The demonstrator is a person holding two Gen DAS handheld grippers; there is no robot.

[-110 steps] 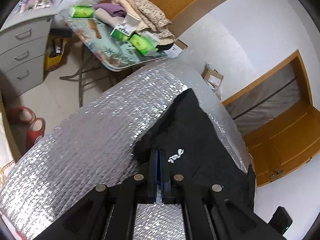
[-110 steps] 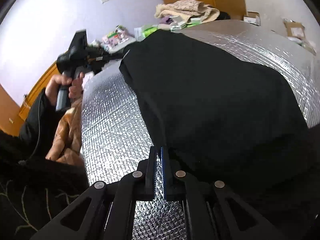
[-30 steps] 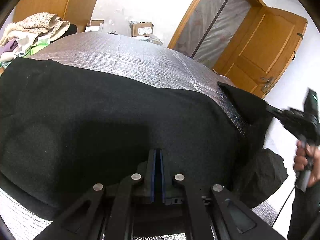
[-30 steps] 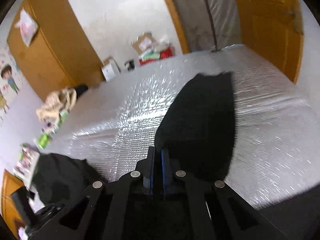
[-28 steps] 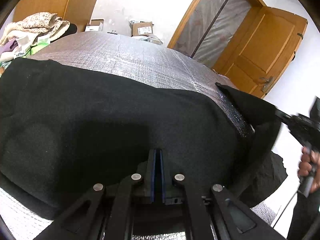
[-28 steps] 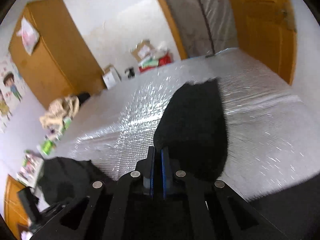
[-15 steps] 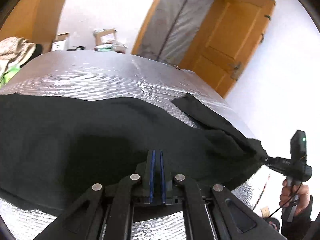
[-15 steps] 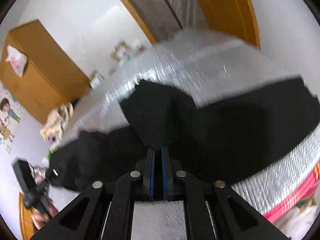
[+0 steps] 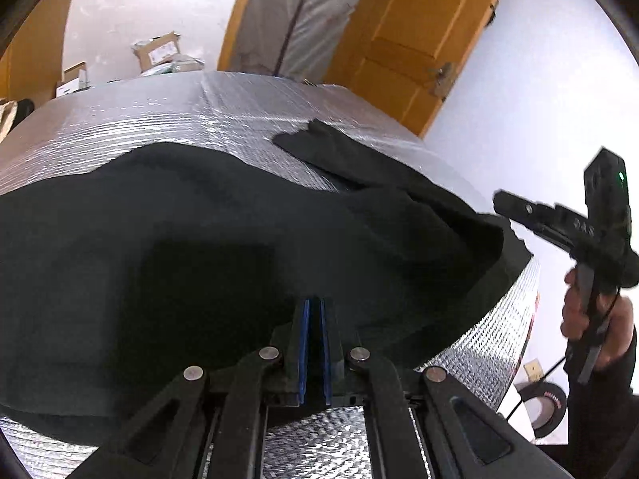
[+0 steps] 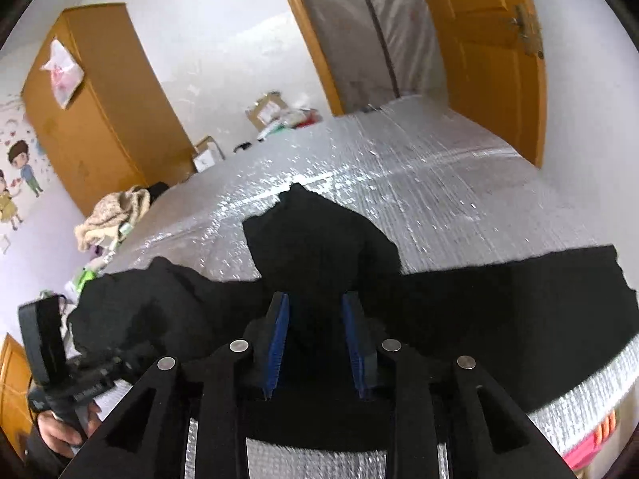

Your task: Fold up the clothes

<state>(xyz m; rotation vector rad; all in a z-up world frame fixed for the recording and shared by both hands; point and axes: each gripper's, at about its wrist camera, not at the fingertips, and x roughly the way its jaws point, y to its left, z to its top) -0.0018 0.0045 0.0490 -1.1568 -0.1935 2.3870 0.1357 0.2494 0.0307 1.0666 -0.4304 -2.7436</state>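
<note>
A black garment (image 9: 199, 239) lies spread over the silver foil surface (image 9: 159, 119), one sleeve (image 9: 331, 147) stretched toward the far side. My left gripper (image 9: 313, 307) is shut on the garment's near edge, and the fabric bunches up there. In the right wrist view that gripper (image 10: 120, 363) shows at lower left, held by a hand (image 10: 60, 435). My right gripper (image 10: 315, 299) has its jaws opening; the blue pads (image 10: 277, 327) stand apart over the black garment (image 10: 319, 239) and do not press it. In the left wrist view the right gripper (image 9: 499, 199) hovers at the cloth's right corner.
An orange wooden door (image 10: 487, 48) and a plastic-covered doorway (image 10: 379, 32) stand beyond the surface. A wardrobe (image 10: 100, 111), cardboard boxes (image 10: 267, 109) and a pile of light clothes (image 10: 116, 211) sit at the far left. A tape roll (image 9: 547, 403) lies on the floor.
The right gripper's pads were shut on the cloth and now stand apart, with the cloth lying flat under them. The left gripper has swung sideways, carrying the near edge.
</note>
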